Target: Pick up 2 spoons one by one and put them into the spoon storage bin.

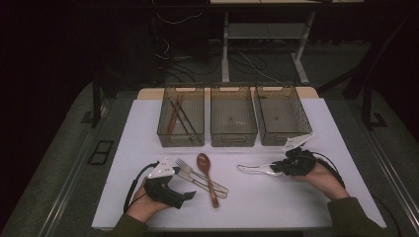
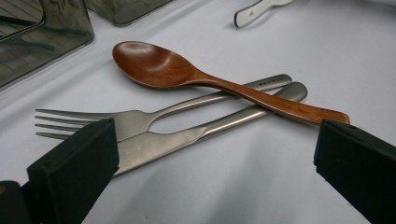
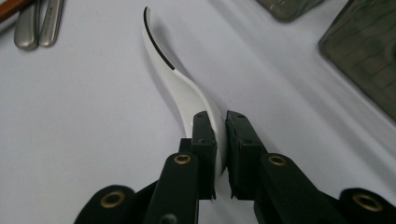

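A white ceramic spoon (image 1: 254,169) (image 3: 173,79) lies on the white table (image 1: 276,197) at the right, and my right gripper (image 1: 273,169) (image 3: 221,121) is shut on its bowl end, the handle pointing away to the left. A brown wooden spoon (image 1: 207,177) (image 2: 159,67) lies across a metal fork (image 1: 185,167) (image 2: 126,121) and a metal knife (image 2: 187,137) near the front left. My left gripper (image 1: 184,183) (image 2: 215,140) rests low beside them, jaws wide open, nothing between the pads.
Three smoky clear bins stand in a row at the back: the left bin (image 1: 180,138) holds brown chopsticks (image 1: 174,116), the middle bin (image 1: 233,138) and the right bin (image 1: 284,138) look bare. A desk frame and cables stand beyond the table.
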A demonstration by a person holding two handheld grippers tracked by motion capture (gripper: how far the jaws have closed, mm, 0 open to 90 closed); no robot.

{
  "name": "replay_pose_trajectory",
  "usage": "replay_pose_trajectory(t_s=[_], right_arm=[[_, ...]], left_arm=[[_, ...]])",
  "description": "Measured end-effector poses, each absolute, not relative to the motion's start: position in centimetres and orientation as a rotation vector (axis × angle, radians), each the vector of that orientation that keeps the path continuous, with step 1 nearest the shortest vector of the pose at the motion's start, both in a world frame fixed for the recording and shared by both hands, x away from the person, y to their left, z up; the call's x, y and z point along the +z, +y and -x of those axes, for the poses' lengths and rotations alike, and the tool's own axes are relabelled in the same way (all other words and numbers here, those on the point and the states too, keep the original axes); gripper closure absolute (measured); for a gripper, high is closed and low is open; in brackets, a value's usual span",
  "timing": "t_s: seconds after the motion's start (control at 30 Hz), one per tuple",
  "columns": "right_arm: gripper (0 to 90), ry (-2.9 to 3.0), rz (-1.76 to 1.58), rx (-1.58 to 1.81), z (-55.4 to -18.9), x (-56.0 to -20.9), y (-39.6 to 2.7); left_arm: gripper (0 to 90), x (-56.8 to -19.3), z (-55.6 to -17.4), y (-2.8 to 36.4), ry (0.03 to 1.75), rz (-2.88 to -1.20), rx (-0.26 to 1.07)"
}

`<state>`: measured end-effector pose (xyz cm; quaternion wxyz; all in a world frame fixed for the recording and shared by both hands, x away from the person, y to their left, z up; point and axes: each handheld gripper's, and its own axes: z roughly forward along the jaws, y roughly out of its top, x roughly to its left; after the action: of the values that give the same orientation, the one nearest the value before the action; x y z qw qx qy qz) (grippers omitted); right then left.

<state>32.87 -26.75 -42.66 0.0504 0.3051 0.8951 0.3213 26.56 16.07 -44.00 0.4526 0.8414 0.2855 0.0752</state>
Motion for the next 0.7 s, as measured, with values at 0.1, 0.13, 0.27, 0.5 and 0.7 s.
replay_pose_trajectory(t_s=[0.1, 0.13, 0.27, 0.5, 0.7], right_arm=[[81.9, 2.698, -0.943, 1.003, -32.9, -42.3, -26.9], [81.9, 2.691, -0.952, 1.011, -32.9, -42.1, -26.9], [81.8, 2.652, -0.97, 1.042, -33.1, -41.7, -27.1], [81.9, 2.581, -0.999, 1.113, -33.5, -40.3, -27.0], [81.8, 2.541, -0.994, 1.14, -33.9, -39.5, -26.7]], left_arm=[[0.0, -44.0, -26.6, 16.0, 0.705, -2.077, 0.184], [0.0, -44.0, -26.6, 16.0, 0.704, -2.078, 0.184], [0.0, -44.1, -26.6, 16.0, 0.704, -2.08, 0.184], [0.0, -44.1, -26.6, 16.0, 0.703, -2.081, 0.183], [0.0, -44.1, -26.5, 16.0, 0.701, -2.083, 0.184]])
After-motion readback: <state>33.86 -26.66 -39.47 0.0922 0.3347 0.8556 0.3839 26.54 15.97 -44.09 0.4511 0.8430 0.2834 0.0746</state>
